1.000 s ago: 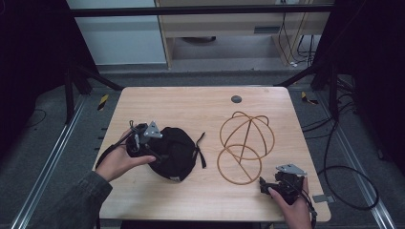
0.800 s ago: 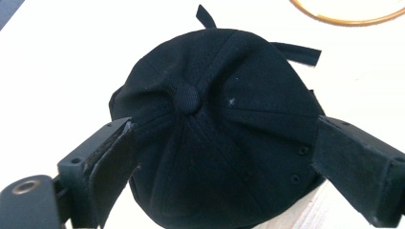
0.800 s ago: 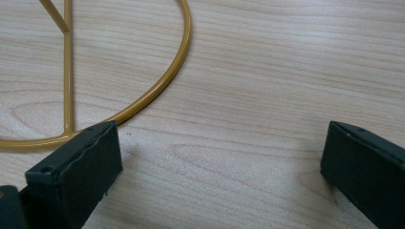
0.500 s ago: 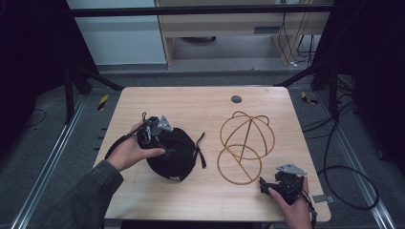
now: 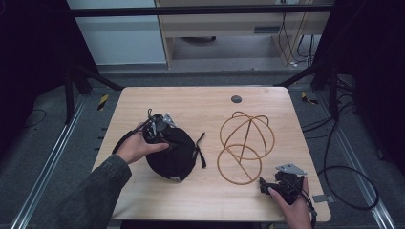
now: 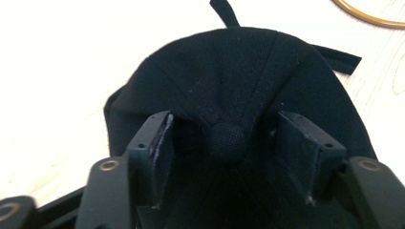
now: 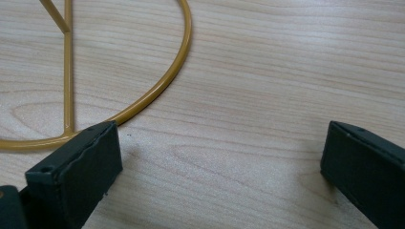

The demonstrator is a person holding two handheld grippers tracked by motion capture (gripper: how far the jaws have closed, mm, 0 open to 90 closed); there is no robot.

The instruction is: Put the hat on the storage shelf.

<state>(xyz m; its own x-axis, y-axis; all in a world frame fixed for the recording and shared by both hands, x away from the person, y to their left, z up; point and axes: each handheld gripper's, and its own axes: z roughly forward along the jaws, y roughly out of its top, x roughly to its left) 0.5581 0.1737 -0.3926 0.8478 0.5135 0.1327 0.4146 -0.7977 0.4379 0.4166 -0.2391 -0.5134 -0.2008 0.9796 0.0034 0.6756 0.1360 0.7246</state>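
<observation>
The table [image 5: 200,102] is light wood grain, bare along its far edge but for a small dark round disc [image 5: 236,99] set near the middle of that edge.

The black cap [image 5: 173,153] lies left of the table's middle, toward the near edge. It is dark stitched cloth with seams that meet at a cloth-covered button [image 6: 228,139] on the crown, and a loose strap [image 5: 201,150] hangs off its right side onto the wood.

Just right of the cap stands a gold wire frame [image 5: 244,145]: a flat ring on the table toward the near edge, with a domed cage of hoops rising from it on the far side. It is close to the cap's strap, but I cannot tell whether they touch.

My left gripper [image 6: 229,148] sits over the cap's far-left side, jaws spread apart with the crown button between them; the pads are not pinched on the cloth.

My right gripper [image 7: 219,162] rests by the near right corner, jaws wide apart over bare wood, one jaw just beside the frame's flat ring.
</observation>
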